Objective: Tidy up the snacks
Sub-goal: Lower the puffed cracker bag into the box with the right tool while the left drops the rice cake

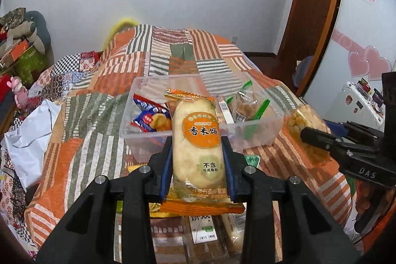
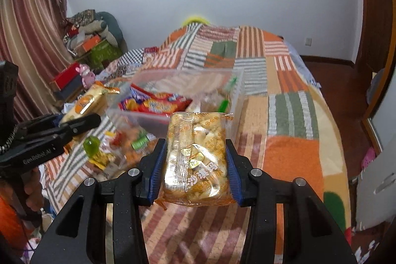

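While the left gripper (image 1: 198, 160) clamps a rice cracker packet (image 1: 196, 147) between its blue pads, the packet hangs above the patchwork bedspread (image 1: 86, 130), just short of the clear plastic bin's (image 1: 148, 137) near wall. Inside the bin lie a red-and-blue biscuit packet (image 1: 152, 118) on the left and green-edged wrappers (image 1: 250, 110) on the right. Right gripper (image 2: 196, 157) is closed on a sachima packet (image 2: 196, 155), held off the bedspread near the bin's right corner.
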